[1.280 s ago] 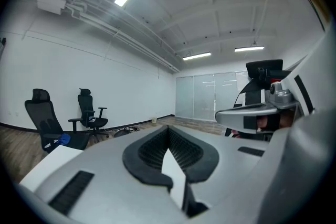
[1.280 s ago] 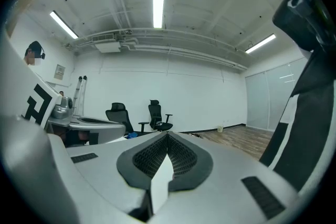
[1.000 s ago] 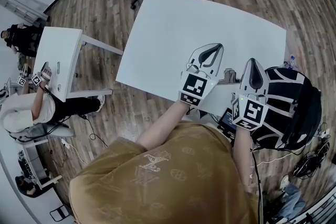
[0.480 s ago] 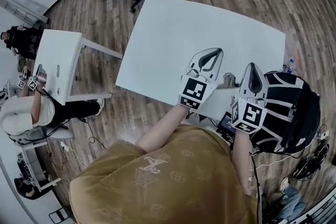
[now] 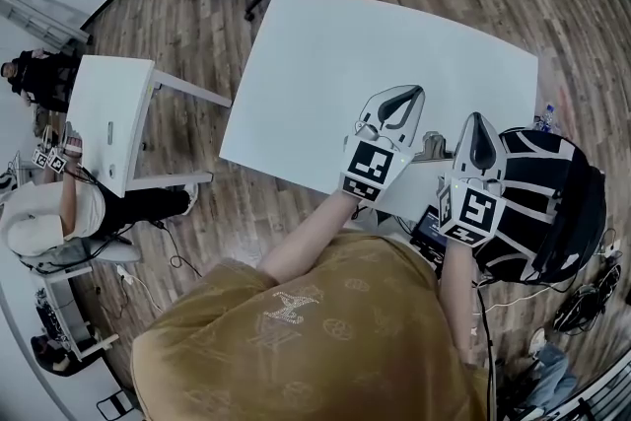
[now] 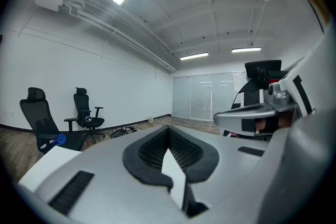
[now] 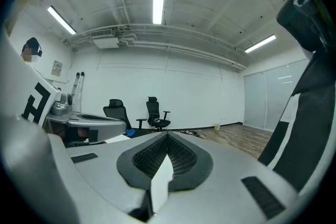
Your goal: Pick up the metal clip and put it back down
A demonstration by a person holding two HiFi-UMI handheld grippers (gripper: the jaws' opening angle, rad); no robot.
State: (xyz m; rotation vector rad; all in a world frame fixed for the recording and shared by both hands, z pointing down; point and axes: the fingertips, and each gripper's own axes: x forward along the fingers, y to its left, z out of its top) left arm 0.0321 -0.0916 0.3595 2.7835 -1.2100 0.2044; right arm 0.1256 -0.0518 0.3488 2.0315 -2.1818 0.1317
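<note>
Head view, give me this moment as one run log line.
left gripper: jaws shut, empty | right gripper: jaws shut, empty | metal clip: on white table, between grippers, not held

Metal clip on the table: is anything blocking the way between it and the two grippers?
Nothing visible does. The metal clip lies on the white table near its edge, in the open gap between the left gripper and right gripper.

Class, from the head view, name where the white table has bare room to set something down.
Bare: the white table from its far edge to the left gripper. Crowded: the near right corner, where the metal clip sits between it and the right gripper.
</note>
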